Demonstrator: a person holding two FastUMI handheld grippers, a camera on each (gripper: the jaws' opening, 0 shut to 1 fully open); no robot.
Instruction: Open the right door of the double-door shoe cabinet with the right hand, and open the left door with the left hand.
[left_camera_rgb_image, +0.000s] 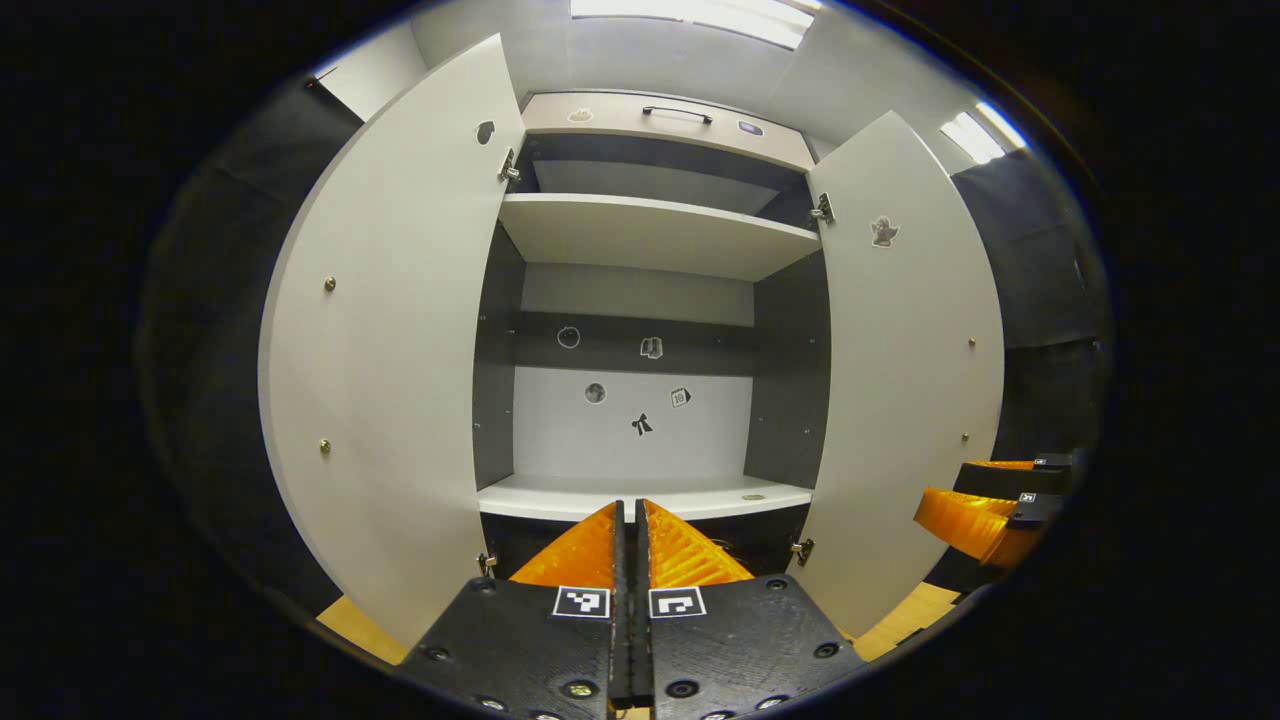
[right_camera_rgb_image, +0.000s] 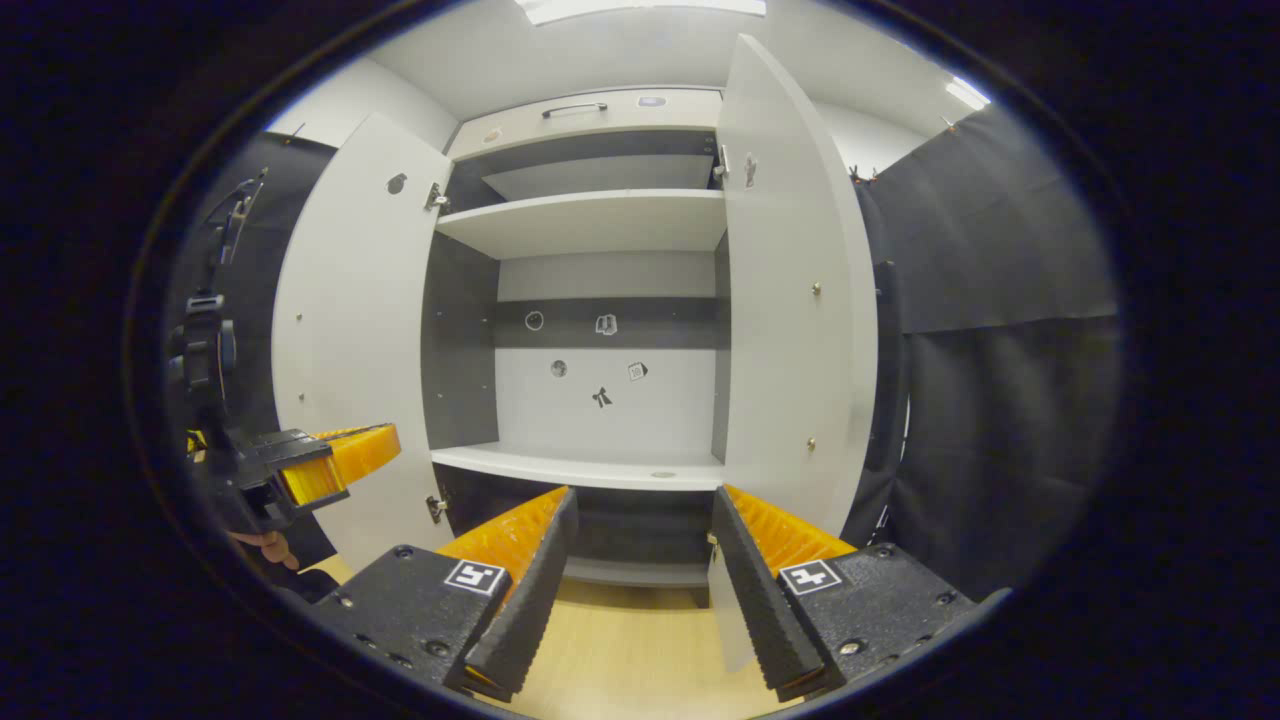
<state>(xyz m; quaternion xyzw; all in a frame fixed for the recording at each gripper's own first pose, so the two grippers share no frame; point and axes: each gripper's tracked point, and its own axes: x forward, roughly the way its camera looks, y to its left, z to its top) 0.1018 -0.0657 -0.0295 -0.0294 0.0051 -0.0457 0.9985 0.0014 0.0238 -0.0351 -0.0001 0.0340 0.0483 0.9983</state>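
Both doors are standing wide open: the left door and the right door are flanking the cabinet; the left tool is pressed together and holding nothing; the right tool is spread beside the right door's lower edge, so a careless sweep risks bumping it back shut.

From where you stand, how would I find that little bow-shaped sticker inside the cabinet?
Look into the open shoe cabinet, between its two swung-out doors, at the pale lower part of the back wall above the bottom shelf. The bow-shaped sticker is the lowest of the stickers there. It is dark and ribbon-like, while those above it are round or squarish.
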